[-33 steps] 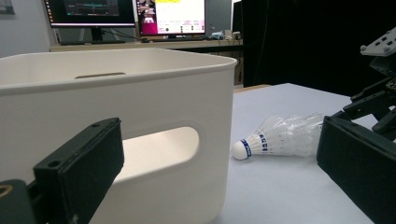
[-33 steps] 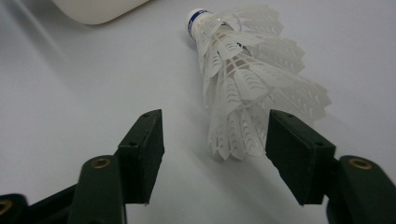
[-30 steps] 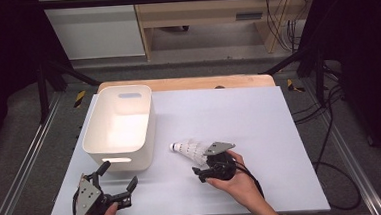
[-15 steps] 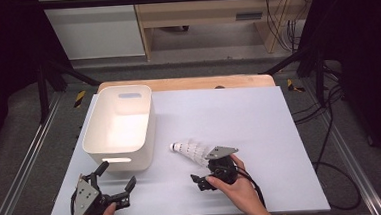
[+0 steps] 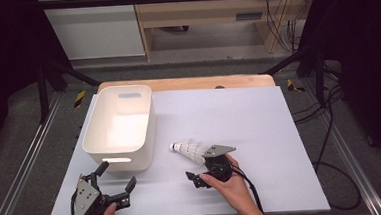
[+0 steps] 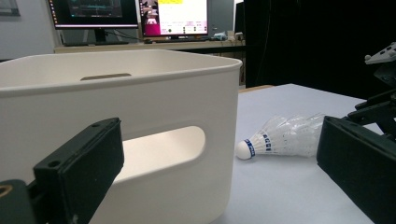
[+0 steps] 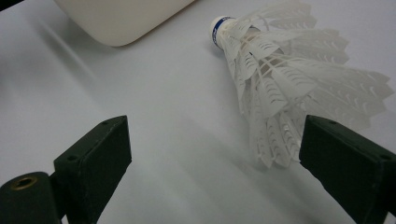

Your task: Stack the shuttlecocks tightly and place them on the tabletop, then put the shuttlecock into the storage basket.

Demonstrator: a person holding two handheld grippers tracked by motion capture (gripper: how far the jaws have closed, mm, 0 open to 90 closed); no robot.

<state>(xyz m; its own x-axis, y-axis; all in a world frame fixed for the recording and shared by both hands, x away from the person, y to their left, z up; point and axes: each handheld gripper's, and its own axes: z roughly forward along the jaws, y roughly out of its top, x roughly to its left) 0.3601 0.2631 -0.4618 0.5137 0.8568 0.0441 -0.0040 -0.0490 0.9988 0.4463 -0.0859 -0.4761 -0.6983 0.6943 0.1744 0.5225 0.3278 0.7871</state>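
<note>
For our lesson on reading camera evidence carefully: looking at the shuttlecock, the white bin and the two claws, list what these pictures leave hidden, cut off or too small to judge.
- Shuttlecock: in the high view its feather end is hidden under the right claw.
- Shuttlecock feathers in the right gripper view: touching the claw's right-hand jaw or just beside it, cannot tell.
- White bin: cut off by the left and bottom edges of the left gripper view.
- Print on the shuttlecock's blue band: too small in the left gripper view.
</note>
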